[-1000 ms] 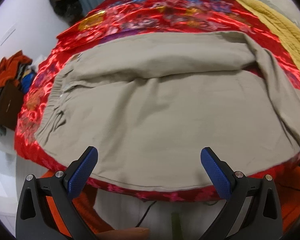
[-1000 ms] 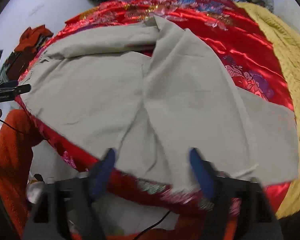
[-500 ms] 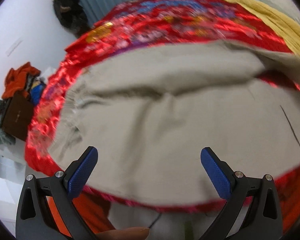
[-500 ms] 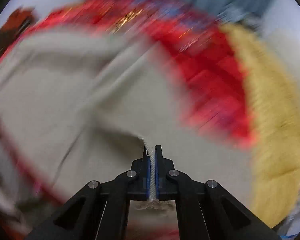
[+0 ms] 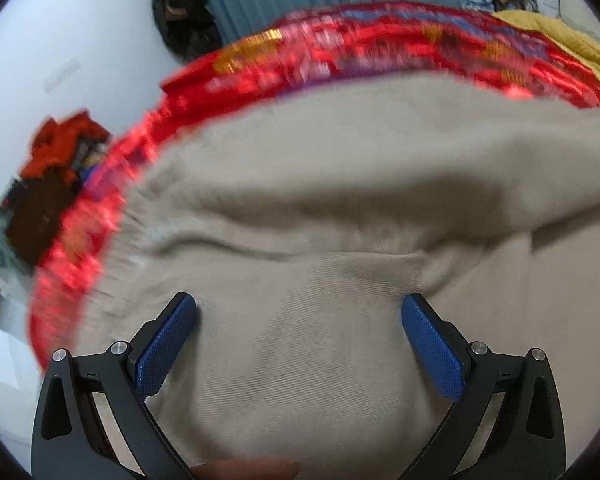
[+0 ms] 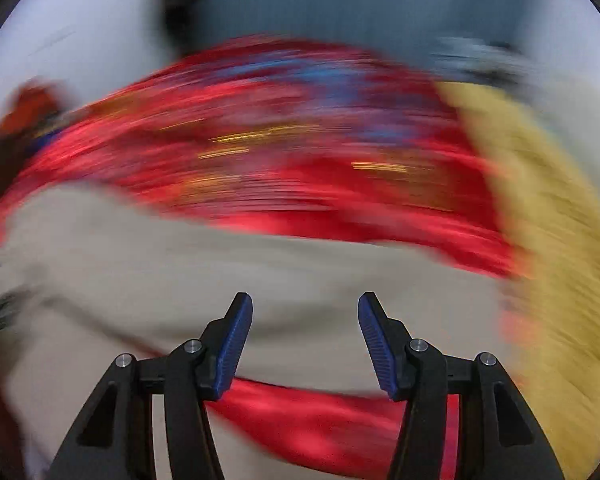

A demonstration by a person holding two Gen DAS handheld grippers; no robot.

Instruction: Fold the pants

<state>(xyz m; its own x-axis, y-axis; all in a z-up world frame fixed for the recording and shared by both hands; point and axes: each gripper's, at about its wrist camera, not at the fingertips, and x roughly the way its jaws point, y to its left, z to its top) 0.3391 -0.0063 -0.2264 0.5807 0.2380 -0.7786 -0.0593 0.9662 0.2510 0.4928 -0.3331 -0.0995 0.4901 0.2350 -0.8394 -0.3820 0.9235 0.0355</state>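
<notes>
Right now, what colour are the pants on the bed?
The pants are plain beige, with no pattern. The left wrist view shows them best.

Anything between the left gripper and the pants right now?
Nothing visible. The left gripper is open, its blue pads directly over the beige fabric pants spread on the red patterned bedspread, with nothing lying on top.

The left gripper (image 5: 298, 324) stands with its jaws spread wide, the two blue-padded fingers (image 5: 166, 344) far apart and angled outward, nothing clamped between them. A fingertip of the person's left hand (image 5: 244, 470) shows at the bottom edge between the black arms. The right gripper (image 6: 305, 320) is parted too, though less widely, its ribbed blue pads (image 6: 236, 340) facing each other across a gap
</notes>
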